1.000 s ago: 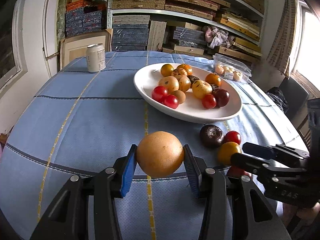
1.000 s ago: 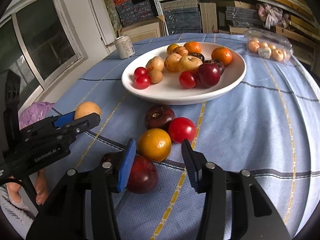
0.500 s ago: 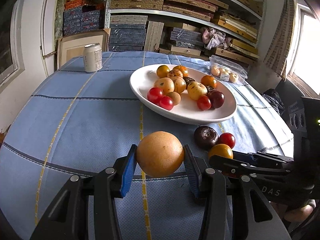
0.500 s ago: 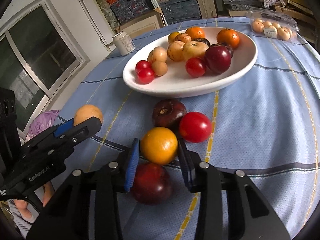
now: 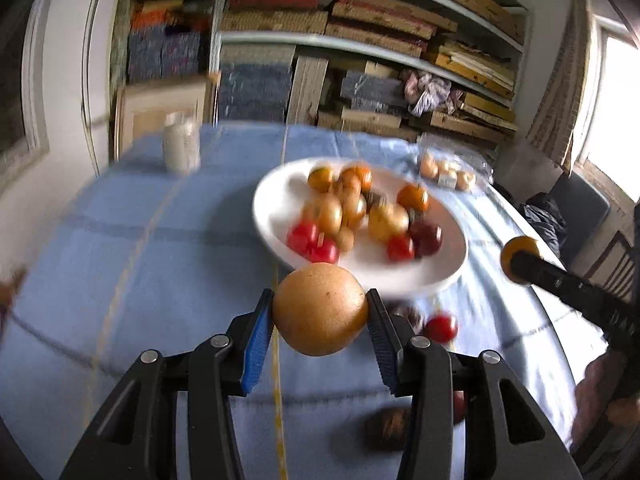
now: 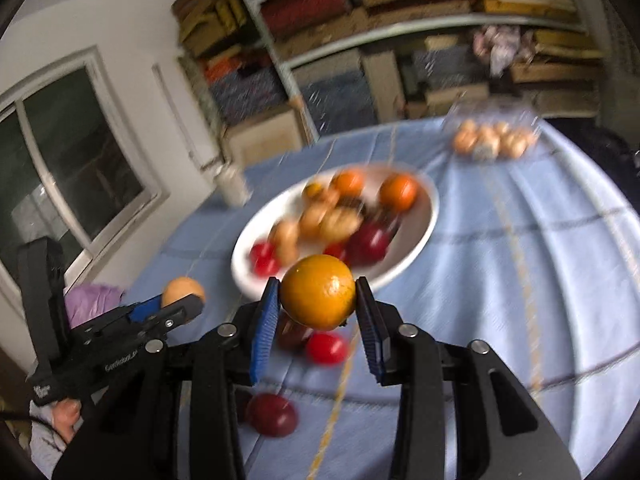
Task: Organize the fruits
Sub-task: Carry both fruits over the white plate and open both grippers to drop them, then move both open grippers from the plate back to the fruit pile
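Observation:
My left gripper [image 5: 320, 322] is shut on a large pale orange fruit [image 5: 320, 308] and holds it above the blue tablecloth, in front of the white plate [image 5: 276, 200] heaped with several fruits. My right gripper [image 6: 318, 308] is shut on a small orange [image 6: 318, 298], lifted above the table near the plate's front rim [image 6: 426, 224]. That orange also shows at the right in the left wrist view [image 5: 520, 254]. The left gripper with its fruit [image 6: 182, 292] shows at the left in the right wrist view. Both views are motion-blurred.
Loose on the cloth below the grippers lie a red tomato [image 6: 326, 348], a dark fruit [image 6: 290, 334] and a dark red fruit [image 6: 274, 414]. A can [image 5: 180, 146] stands at the far left, a clear pack of fruit [image 6: 492, 140] at the far right. Shelves rise behind.
My right gripper has closed on the small orange and lifted it off the table. Both grippers have risen and moved toward the plate, blurring the views.

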`<state>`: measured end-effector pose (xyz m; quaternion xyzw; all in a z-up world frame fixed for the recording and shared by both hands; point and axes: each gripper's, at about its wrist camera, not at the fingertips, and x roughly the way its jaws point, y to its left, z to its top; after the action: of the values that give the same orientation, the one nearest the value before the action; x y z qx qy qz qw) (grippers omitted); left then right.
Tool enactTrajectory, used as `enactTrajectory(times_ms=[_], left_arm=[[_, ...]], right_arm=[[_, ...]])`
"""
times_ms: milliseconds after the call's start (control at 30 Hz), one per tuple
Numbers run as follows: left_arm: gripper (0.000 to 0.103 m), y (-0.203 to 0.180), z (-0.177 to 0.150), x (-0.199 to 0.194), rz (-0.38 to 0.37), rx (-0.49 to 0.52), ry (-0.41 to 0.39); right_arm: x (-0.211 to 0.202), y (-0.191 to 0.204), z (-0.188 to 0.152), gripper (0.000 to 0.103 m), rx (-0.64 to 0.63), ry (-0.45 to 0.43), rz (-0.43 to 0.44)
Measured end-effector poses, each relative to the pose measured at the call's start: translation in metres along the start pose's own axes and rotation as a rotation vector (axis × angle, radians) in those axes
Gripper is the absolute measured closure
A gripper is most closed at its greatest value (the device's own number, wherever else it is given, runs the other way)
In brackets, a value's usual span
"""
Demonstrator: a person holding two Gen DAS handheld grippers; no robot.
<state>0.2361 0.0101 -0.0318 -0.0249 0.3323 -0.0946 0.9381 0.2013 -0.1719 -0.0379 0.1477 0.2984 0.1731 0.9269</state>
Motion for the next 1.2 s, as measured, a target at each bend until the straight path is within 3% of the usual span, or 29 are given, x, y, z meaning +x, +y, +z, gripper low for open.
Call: enactTrajectory(times_ms=[167, 367, 533, 600, 633, 667, 700, 967, 1133, 1200], left_arm=[[0.057, -0.014, 0.033, 0.025, 0.001, -0.020, -0.022], [0.057, -0.007, 0.032, 0.071, 0.001, -0.084, 0.043], [0.057, -0.001, 0.025, 0.085, 0.000, -0.095, 0.066], [0.053, 0.001, 0.026, 0.083, -0.009, -0.094, 0.047], [0.043, 0.002, 0.027, 0.080, -0.008, -0.095, 0.033], [0.035, 0.003, 0.029, 0.076, -0.008, -0.098, 0.016], [0.033, 0.004, 0.030, 0.072, -0.011, -0.101, 0.001], [0.033, 0.010, 0.029, 0.058, -0.025, -0.111, 0.000], [0.033, 0.004, 0.013, 0.039, -0.008, -0.057, 0.013], [0.031, -0.002, -0.002, 0.023, -0.003, -0.025, 0.010]], right_arm=[[0.014, -0.003, 0.033, 0.066, -0.006, -0.043, -0.042], [0.065, 0.005, 0.022, 0.066, -0.067, 0.013, -0.087], [0.078, 0.003, 0.012, 0.062, -0.108, 0.003, -0.121], [0.075, 0.004, 0.010, 0.039, -0.128, -0.030, -0.140], [0.073, 0.004, 0.010, 0.036, -0.130, -0.043, -0.138], [0.070, 0.004, 0.010, 0.036, -0.130, -0.058, -0.131], [0.067, 0.004, 0.011, 0.036, -0.133, -0.068, -0.127], [0.039, 0.006, 0.013, 0.031, -0.190, -0.158, -0.187], [0.022, -0.004, 0.011, 0.030, -0.148, -0.172, -0.186], [0.009, -0.010, 0.005, 0.023, -0.114, -0.180, -0.169]])
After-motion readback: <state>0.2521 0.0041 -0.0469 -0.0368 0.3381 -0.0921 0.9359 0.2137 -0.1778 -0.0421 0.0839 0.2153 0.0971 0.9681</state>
